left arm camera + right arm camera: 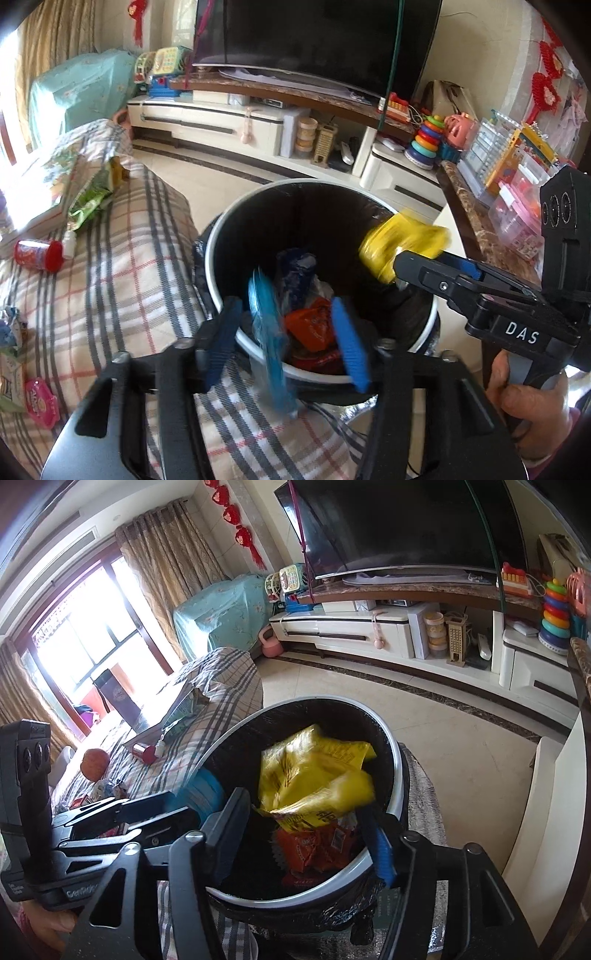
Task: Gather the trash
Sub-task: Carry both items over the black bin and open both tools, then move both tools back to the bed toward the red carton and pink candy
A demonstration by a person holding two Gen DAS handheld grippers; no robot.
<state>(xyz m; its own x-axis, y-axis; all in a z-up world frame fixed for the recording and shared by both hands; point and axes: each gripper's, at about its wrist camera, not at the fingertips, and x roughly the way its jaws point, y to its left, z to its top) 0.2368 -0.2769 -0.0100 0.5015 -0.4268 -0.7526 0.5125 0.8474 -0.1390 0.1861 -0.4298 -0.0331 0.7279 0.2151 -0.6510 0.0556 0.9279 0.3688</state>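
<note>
Plaid cloth, grey and red checks on cream, covers the surface at nine o'clock of the left wrist view, and the trash not yet collected lies on it: a crumpled green snack bag at ten o'clock, a small red-capped bottle lying on its side just below it, and a round pink packet at eight o'clock. All of these sit well apart from both grippers.

Toward the centre, the trash bin, round, white-rimmed and lined with glossy black film, stands directly ahead of both tools. Inside it lie an orange foil wrapper and a dark blue packet.

The left gripper hangs over the bin's near rim at six o'clock, its ribbed blue pads spread wide. A thin, translucent blue wrapper appears between them, blurred, its long axis running roughly along the fingers; it looks loose, not pinched, so I judge it to be dropping into the bin.

At three o'clock the right gripper reaches in over the far rim. In its own view its jaws stand apart, and a creased yellow bag, shiny and printed, sits between and beyond them at twelve o'clock, smeared by motion. It seems free of the pads and over the bin's mouth.

The next pick turns on the cloth at nine o'clock: the left hand is nearer, and the bottle's long axis lies roughly left to right across its view.
</note>
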